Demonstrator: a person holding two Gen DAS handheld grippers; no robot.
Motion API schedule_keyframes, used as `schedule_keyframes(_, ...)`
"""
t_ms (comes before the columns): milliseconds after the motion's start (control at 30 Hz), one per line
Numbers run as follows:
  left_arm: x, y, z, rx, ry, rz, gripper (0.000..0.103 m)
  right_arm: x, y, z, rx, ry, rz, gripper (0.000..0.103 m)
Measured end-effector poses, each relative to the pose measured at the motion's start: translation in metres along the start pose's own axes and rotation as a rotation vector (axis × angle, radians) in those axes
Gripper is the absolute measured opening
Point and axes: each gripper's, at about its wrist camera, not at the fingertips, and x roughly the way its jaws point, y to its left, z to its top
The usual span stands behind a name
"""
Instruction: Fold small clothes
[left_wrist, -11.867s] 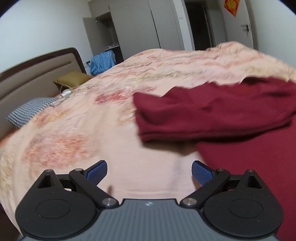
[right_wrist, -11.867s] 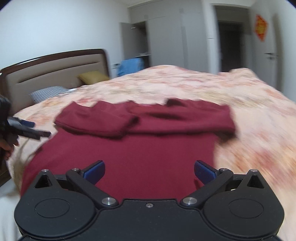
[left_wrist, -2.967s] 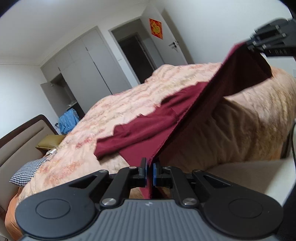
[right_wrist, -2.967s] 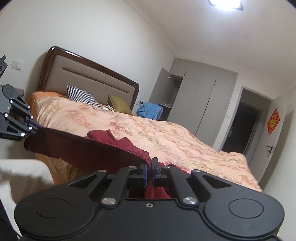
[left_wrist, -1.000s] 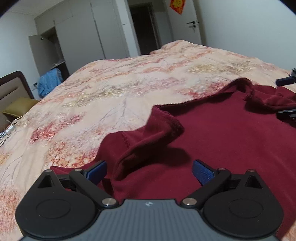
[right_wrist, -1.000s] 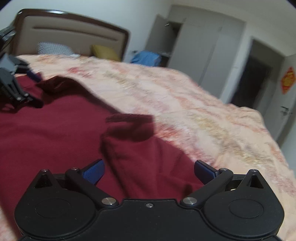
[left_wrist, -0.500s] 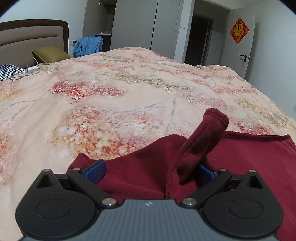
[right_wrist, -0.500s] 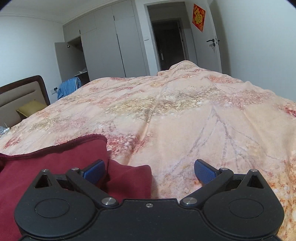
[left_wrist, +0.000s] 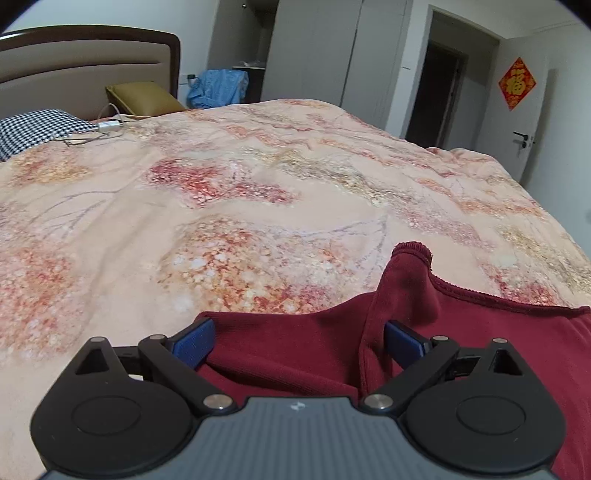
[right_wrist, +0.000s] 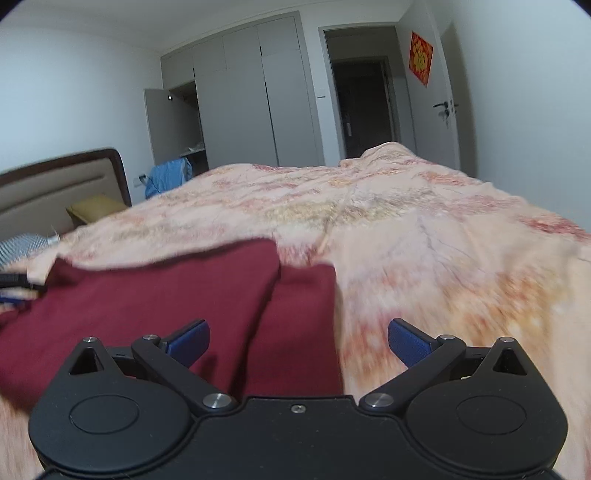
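Observation:
A dark red garment (left_wrist: 480, 343) lies folded on the floral bedspread (left_wrist: 258, 206). In the left wrist view my left gripper (left_wrist: 297, 338) is open low over its near left corner; a raised fold of red cloth (left_wrist: 406, 284) stands up against the right blue pad (left_wrist: 402, 341). In the right wrist view the same garment (right_wrist: 166, 295) lies flat, with a folded edge running toward the right gripper (right_wrist: 297, 338), which is open above the garment's right edge. The left gripper's tip (right_wrist: 18, 284) shows at the far left of that view.
The bed's headboard (left_wrist: 85, 62) has a checked pillow (left_wrist: 33, 127), an olive cushion (left_wrist: 142, 98) and a white charger with cable (left_wrist: 109, 125) near it. Blue clothing (left_wrist: 219, 86) hangs by grey wardrobes (right_wrist: 255, 99). A doorway (right_wrist: 365, 107) lies beyond.
Both grippers let go of the lifted garment, which now lies folded on the bed. In the last half second the right gripper drew back and up; the left barely moved.

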Motion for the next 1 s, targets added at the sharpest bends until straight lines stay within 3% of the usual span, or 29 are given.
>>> schedule_keyframes(100,-0.014,-0.007,-0.003,-0.004,-0.011,0.021,0.102,-0.016,0.008,-0.018,-0.014,-0.032,-0.022,0.102)
schedule_keyframes(267,-0.054,-0.008,-0.020,-0.016,-0.035,-0.059,0.103,-0.019,0.014,-0.032,0.016,-0.010,-0.031,0.102)
schedule_keyframes(433,-0.099,-0.007,-0.058,-0.009,-0.059,-0.108,0.103,-0.010,0.014,-0.043,0.024,0.007,-0.033,0.103)
schedule_keyframes(667,-0.125,0.008,-0.101,-0.058,-0.012,-0.126,0.103,-0.014,0.011,-0.049,0.033,-0.029,-0.022,0.103)
schedule_keyframes(800,-0.128,0.010,-0.098,-0.072,-0.021,-0.156,0.102,-0.015,0.012,-0.049,0.033,-0.030,-0.024,0.103)
schedule_keyframes(1000,-0.107,-0.008,-0.062,-0.020,-0.063,-0.198,0.099,-0.017,0.012,-0.050,0.030,-0.037,-0.030,0.103)
